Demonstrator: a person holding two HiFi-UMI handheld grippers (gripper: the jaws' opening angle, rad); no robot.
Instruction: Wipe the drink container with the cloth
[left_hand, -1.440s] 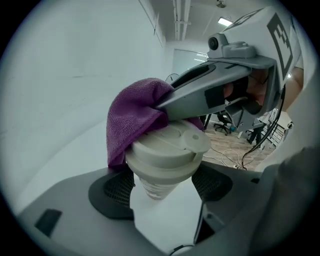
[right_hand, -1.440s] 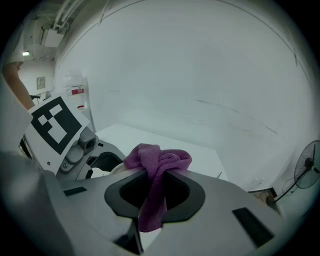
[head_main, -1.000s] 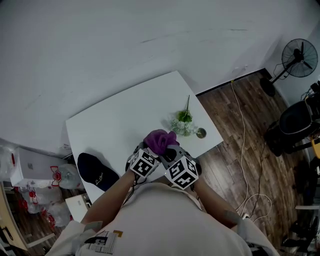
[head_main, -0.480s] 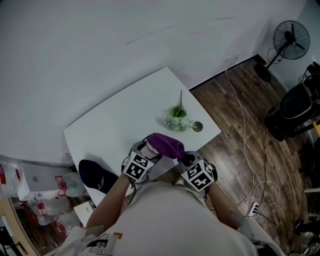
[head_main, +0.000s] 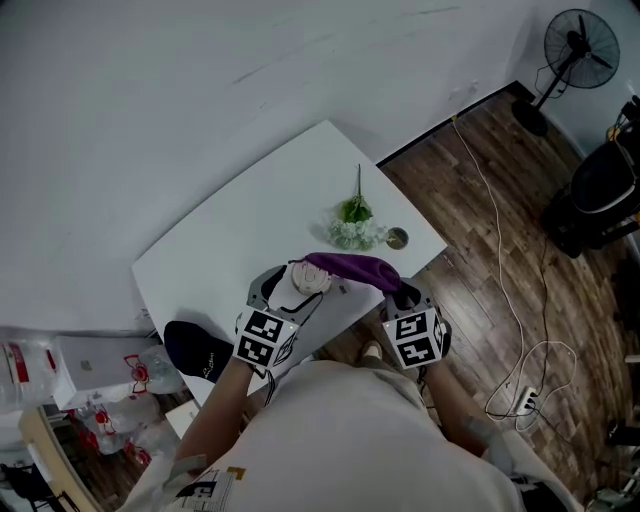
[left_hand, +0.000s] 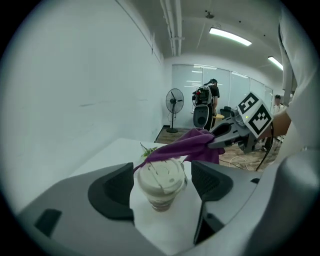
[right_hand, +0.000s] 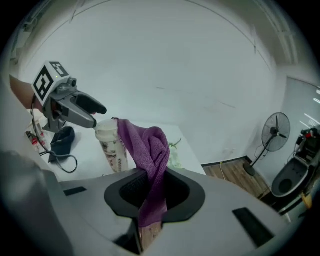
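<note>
cup (left_hand: 161, 182): white lid, patterned sleeve | cloth (right_hand: 150, 160): purple, touching lid

The right gripper (head_main: 403, 296) has pulled away sideways, stretching the purple cloth (head_main: 352, 267) out and uncovering the cup (head_main: 305, 280).

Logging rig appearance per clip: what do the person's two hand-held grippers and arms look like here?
The left gripper and the right gripper are both grey-bodied with dark ribbed jaw pads, and each carries a white cube printed with black square markers. A black cable hangs from the left one. The person wears a pale top; the forearms are bare.
</note>
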